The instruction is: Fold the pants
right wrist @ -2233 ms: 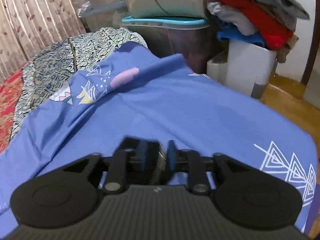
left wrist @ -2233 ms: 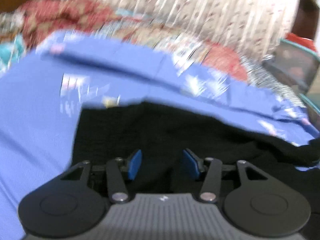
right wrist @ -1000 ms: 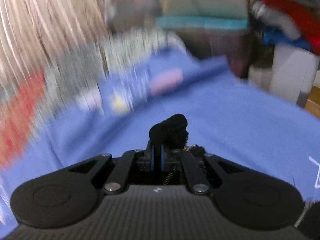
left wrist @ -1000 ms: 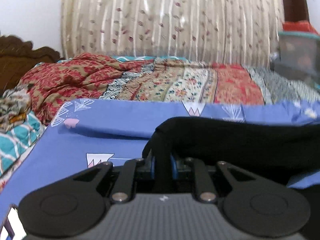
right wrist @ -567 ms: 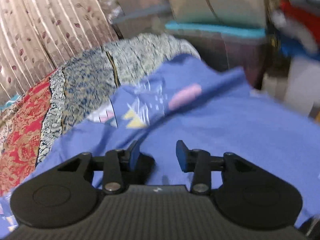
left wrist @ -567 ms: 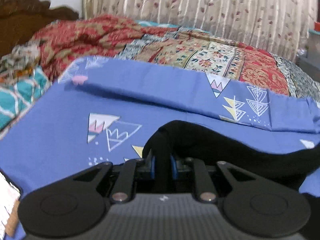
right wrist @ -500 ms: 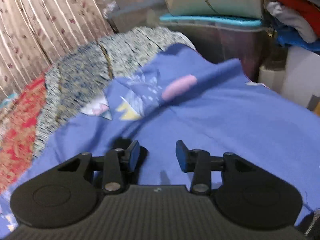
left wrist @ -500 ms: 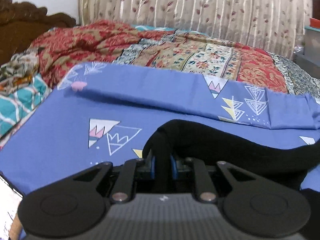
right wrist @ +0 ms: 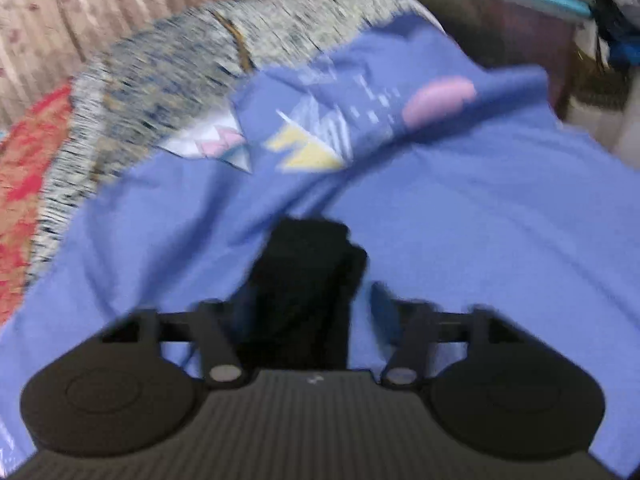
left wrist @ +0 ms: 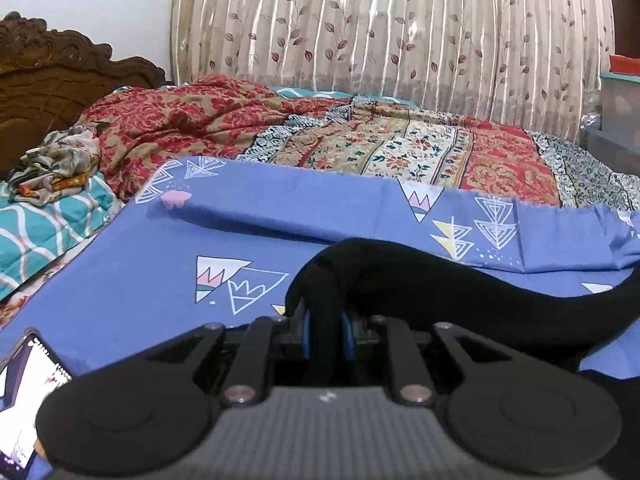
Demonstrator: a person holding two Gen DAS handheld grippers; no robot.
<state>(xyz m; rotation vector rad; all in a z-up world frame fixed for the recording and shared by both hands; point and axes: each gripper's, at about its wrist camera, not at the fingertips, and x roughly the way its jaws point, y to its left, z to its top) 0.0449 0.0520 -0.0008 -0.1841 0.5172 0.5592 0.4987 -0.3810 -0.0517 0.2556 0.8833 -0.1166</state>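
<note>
The black fabric pants (left wrist: 440, 280) lie on the blue bedsheet printed with white triangles (left wrist: 140, 272). One bunched edge is raised off the sheet and trails away toward the sheet's right side.

The left gripper (left wrist: 326, 336) has its fingers drawn narrow, pinching that bunched edge. The right wrist view is blurred. In it the right gripper (right wrist: 312, 308) has fingers that have just been closing but stand apart. A thick wad of the black fabric sits between them, against one finger and clear of the other.

**Risks**
- The right fingers may shut on several layers at once, or nip the sheet together with the pants. The sheet would then ride up with the fold.
- The wad sits off-centre between the fingers, so the hold could be shallow and slip under a pull. The fold line would then go crooked.
- The left pinch is a bunch, not a flat hem, so the corner may twist.
- A phone with a lit screen (left wrist: 28, 392) rests at the sheet's near left corner. Any drag on the sheet could shift it.

**Containers**
- A clear plastic storage tub with a teal lid (left wrist: 624, 104) stands beyond the sheet's far right end.
- Something red (left wrist: 624, 63) sits on top of it.
- I cannot tell what is inside the tub.
</note>
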